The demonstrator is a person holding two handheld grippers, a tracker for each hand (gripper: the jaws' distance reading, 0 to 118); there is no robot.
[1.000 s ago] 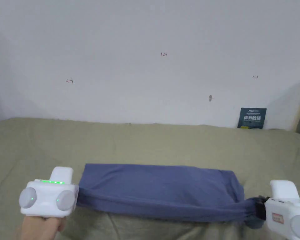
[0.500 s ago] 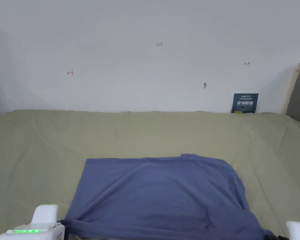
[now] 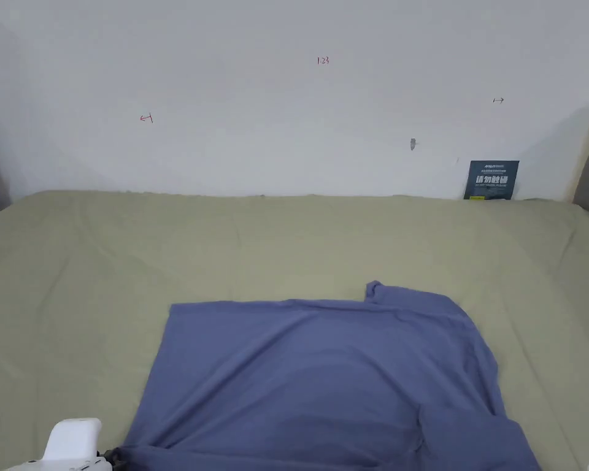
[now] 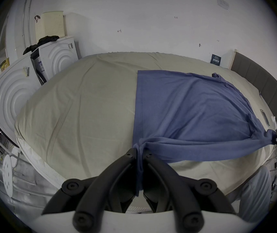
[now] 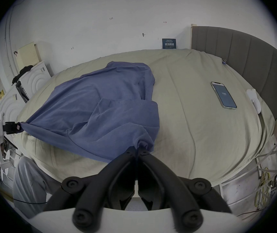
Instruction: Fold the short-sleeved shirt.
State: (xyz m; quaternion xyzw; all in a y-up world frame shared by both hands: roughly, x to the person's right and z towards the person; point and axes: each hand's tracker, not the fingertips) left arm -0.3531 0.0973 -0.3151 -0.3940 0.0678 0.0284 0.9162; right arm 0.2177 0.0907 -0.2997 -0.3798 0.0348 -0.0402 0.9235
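lay spread on the olive-green bed sheet point(image 3: 287, 245), near edge: the blue short-sleeved cotton shirt point(image 3: 324, 380). pinched at its near left corner by the left gripper point(image 4: 139, 152), at its near right corner by the right gripper point(image 5: 138, 150), both clamped tight on bunched cloth. likely trouble: uneven pulling, skewing the right sleeve's crumpled fold, or cloth slipping free.
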